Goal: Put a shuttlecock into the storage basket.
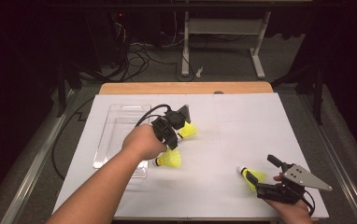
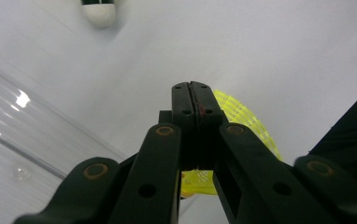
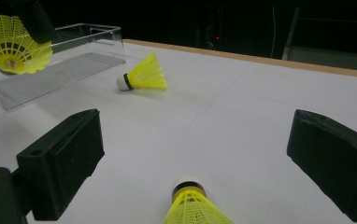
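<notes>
yellow shuttlecocks between tongs and tray

a yellow mesh-skirted plastic shuttlecock [image 1: 187, 130] is clenched by its skirt in the left tongs [image 1: 179, 133], raised beside the clear plastic tray [image 1: 120, 122]. the right tongs [image 3: 195, 154] are held spread around a second yellow shuttlecock [image 3: 193, 205] lying on the white table [image 1: 242, 126]; a third shuttlecock [image 1: 168, 160] lies between.

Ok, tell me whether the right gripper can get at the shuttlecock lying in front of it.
Probably yes. The right gripper has its jaws spread wide, and the shuttlecock lies on the white table between them, cork end pointing away, with nothing in the way.
</notes>
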`<state>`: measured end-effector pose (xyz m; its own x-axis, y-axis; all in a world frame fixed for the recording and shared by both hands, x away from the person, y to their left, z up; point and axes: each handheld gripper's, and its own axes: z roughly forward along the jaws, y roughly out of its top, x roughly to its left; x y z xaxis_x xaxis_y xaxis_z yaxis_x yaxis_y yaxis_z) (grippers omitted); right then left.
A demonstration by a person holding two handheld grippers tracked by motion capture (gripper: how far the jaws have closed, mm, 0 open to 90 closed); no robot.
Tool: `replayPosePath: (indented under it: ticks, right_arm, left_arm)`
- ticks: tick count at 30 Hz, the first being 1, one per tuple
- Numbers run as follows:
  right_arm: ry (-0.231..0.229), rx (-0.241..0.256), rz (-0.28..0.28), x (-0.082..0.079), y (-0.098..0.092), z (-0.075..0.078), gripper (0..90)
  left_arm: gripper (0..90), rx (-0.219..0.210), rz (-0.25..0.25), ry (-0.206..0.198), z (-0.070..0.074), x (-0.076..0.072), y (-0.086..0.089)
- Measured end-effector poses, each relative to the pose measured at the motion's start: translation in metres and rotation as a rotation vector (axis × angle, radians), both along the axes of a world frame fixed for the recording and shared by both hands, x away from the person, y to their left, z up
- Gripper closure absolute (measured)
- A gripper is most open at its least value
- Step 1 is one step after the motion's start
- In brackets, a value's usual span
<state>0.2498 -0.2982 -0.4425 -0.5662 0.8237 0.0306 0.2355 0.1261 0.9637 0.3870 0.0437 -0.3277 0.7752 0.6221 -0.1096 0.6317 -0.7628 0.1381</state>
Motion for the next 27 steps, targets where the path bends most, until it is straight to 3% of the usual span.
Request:
replayPosePath:
  ticks: [14, 27]
  right_arm:
    - [-0.002, -0.005, 0.001, 0.000, 0.000, 0.000, 4.9]
    - [-0.006, -0.004, 0.002, 0.000, 0.000, 0.001, 4.9]
  left_arm:
    - [89.9, -0.021, 0.040, -0.022, 0.028, 0.004, 0.020]
    - [89.8, -0.007, 0.115, -0.042, 0.035, 0.009, 0.051]
